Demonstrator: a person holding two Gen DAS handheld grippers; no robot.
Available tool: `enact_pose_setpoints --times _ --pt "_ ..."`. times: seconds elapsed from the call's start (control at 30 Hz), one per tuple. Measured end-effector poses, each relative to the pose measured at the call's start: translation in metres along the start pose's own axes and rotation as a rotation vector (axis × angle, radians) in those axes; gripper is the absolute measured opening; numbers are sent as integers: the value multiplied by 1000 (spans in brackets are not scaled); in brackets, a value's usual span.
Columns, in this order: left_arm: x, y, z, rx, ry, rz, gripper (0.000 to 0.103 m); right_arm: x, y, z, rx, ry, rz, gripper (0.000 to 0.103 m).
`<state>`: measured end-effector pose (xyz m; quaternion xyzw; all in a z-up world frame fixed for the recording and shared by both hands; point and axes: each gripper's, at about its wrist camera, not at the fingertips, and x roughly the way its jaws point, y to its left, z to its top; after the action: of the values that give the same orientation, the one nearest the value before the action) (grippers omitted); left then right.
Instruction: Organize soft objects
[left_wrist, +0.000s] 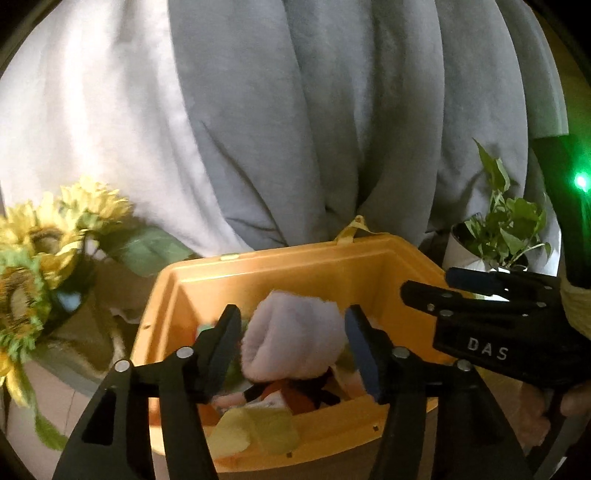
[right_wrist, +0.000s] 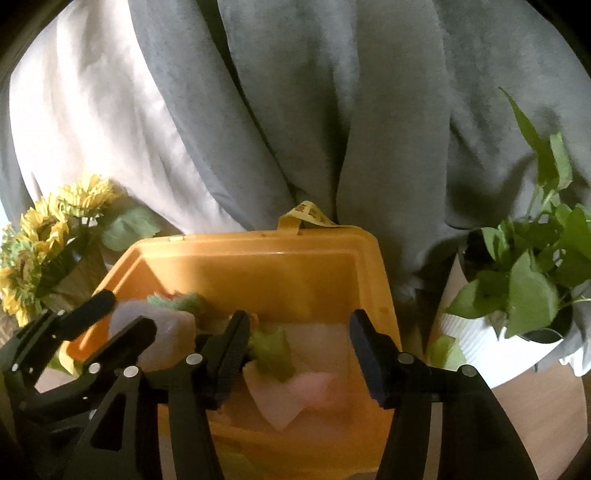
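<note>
Both grippers hang over an orange bin set against a grey curtain, each pointing down into it, which suits dropping items in rather than lifting them out.

The left gripper stands released: its jaws are spread on either side of a pale pink plush roll, with a gap showing at each pad. The roll sits on top of the heap inside the bin, apparently let go there (whether it is fully at rest or in mid-settle cannot be told, as the picture is slightly blurred).

The right gripper is also unclenched, jaws apart over the bin's right half with nothing pressed between them. Below it lie a green cloth piece, a white cloth and a pink cloth, loose on the bin floor.

A yellow foam piece rests near the bin's front wall. Sunflowers stand beside the bin on one side, a potted plant on the other; both are clear of the work.

Judgement: the sorting is well advanced, with several soft items already binned. Risk is slight; the roll perches high and could tumble.
</note>
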<state>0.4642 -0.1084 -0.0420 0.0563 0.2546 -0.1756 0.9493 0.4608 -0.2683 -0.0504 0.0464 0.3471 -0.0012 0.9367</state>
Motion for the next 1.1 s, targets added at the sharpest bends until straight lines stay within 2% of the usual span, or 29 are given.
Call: enact_pose_setpoints --times 0.17,0.23,0.37,0.43,0.7,0.83,1.1 --pt "-27 10 2 -54 -7 59 71 -20 3 -5 -6 -30 -17 64" --pt "-42 12 3 -70 -14 84 81 -34 7 -8 -10 -48 -21 66" --pt "-74 14 3 -78 -46 123 86 -67 14 -14 -11 -94 -43 77" --pt "-92 13 1 -70 -65 138 92 -82 16 -17 -5 -113 -50 80" --pt "-161 19 -6 -37 -150 223 102 -144 32 -38 37 -180 -104 84" --pt "-190 25 -14 -18 -183 224 103 -171 45 -52 56 -216 -140 88" --pt "-232 30 -31 -22 -196 199 103 -219 68 -80 68 -270 -198 93"
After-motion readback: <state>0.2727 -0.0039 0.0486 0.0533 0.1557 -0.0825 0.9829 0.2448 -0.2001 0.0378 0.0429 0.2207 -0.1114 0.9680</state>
